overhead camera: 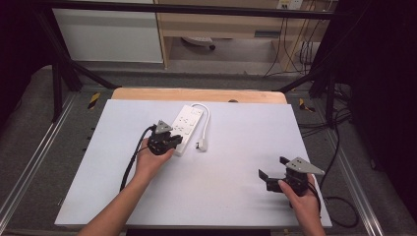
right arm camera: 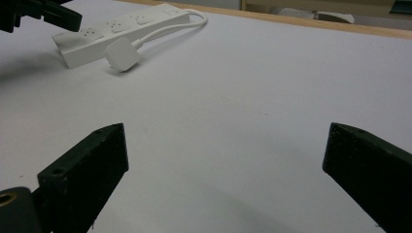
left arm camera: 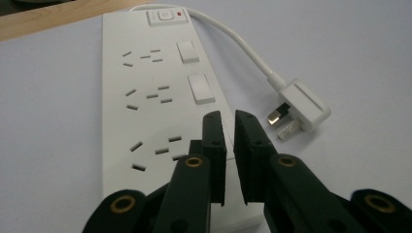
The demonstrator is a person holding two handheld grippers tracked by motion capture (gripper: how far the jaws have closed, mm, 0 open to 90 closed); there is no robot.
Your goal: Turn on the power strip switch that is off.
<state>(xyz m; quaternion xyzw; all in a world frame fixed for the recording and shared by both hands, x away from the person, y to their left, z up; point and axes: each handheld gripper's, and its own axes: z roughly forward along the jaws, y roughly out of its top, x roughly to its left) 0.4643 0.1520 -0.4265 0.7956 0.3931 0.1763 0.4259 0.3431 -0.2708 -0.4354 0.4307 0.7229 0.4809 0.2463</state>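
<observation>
A white power strip (overhead camera: pixel 187 125) lies on the white table top (overhead camera: pixel 231 196), left of centre, its short cord looping round to a white plug (overhead camera: pixel 201 144) that rests beside it. In the left gripper view the strip (left arm camera: pixel 145 97) shows several sockets and rocker switches (left arm camera: pixel 201 89), and the plug (left arm camera: pixel 303 104) lies with its pins toward the camera. My left gripper (overhead camera: pixel 169 142) (left arm camera: pixel 231 119) hovers over the strip's near end, jaws almost together with nothing between them. My right gripper (overhead camera: pixel 273 167) (right arm camera: pixel 226 150) stands wide open over bare table at the front right, far from the strip (right arm camera: pixel 121 26).
A strip of wooden table (overhead camera: pixel 196 94) shows beyond the white board. Black frame legs stand at both far corners, and cables (overhead camera: pixel 339 147) trail on the floor to the right. The left gripper (right arm camera: pixel 39 14) appears at the top left of the right gripper view.
</observation>
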